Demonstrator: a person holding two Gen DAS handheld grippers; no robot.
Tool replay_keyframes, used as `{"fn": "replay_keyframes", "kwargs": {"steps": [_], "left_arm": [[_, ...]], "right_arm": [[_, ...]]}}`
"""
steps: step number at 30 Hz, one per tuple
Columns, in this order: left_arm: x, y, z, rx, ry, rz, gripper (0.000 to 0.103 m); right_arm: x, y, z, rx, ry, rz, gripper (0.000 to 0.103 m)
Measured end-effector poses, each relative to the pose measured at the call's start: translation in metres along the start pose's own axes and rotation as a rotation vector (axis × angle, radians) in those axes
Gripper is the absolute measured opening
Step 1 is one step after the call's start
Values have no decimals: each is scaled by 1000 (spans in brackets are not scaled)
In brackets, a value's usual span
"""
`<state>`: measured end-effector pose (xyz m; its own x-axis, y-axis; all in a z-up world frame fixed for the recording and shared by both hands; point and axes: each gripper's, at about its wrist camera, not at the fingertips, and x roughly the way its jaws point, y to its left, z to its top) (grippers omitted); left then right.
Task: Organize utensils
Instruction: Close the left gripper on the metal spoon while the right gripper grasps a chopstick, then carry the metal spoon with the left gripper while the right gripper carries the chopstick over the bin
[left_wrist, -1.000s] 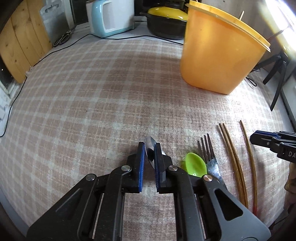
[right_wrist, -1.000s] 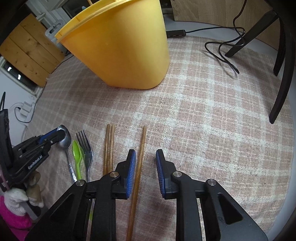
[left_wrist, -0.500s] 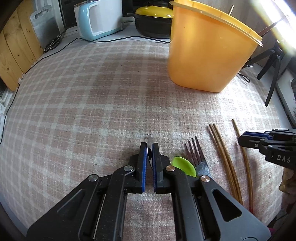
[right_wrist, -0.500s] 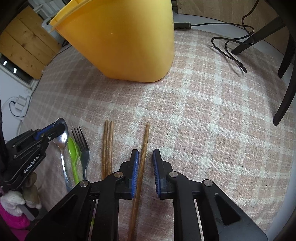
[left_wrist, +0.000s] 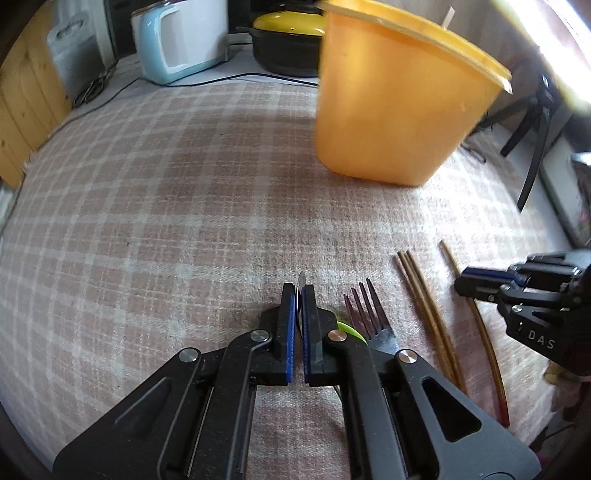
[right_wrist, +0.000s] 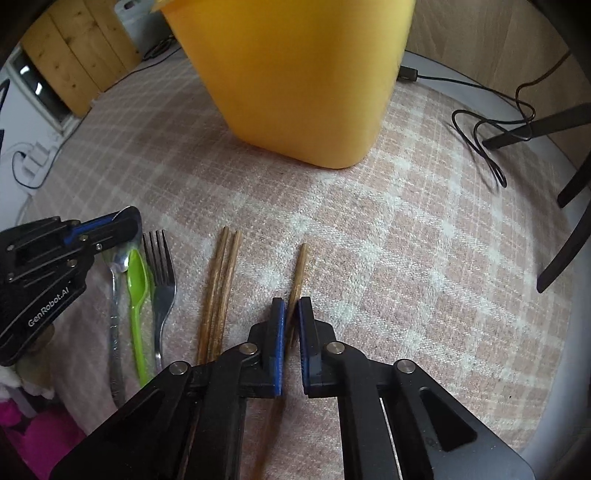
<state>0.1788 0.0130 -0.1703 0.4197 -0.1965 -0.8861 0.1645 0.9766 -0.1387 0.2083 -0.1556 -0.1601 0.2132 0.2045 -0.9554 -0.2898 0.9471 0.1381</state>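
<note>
You are clamping the left gripper (left_wrist: 298, 295) on the bowl of the thin metal spoon (right_wrist: 117, 258), which is standing on edge between its pads. Just to its right are lying the lime-green plastic spoon (right_wrist: 137, 280), the steel fork (left_wrist: 371, 314) and the paired brown wooden chopsticks (right_wrist: 218, 291). Further right, you are pinching the right gripper (right_wrist: 291, 310) shut on the single wooden chopstick (right_wrist: 300, 269), below its tip. Ahead of both is standing the tall orange plastic tub (left_wrist: 391, 110). Judgement: spoon is stiff, slick, light; bowl grip may pivot. Chopstick is light, rigid, likely to swing; a mid-length hold looks steadier.
</note>
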Motion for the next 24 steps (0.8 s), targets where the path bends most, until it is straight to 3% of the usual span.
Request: {"fn": "replay_keyframes", "kwargs": {"steps": [9, 24], "left_arm": [[-18, 18, 2, -82, -19, -43, 0], [-82, 20, 9, -74, -136, -96, 0]], "right_arm": [[-21, -16, -1, 95, -73, 71, 4], [-88, -37, -22, 84, -234, 118, 4]]}}
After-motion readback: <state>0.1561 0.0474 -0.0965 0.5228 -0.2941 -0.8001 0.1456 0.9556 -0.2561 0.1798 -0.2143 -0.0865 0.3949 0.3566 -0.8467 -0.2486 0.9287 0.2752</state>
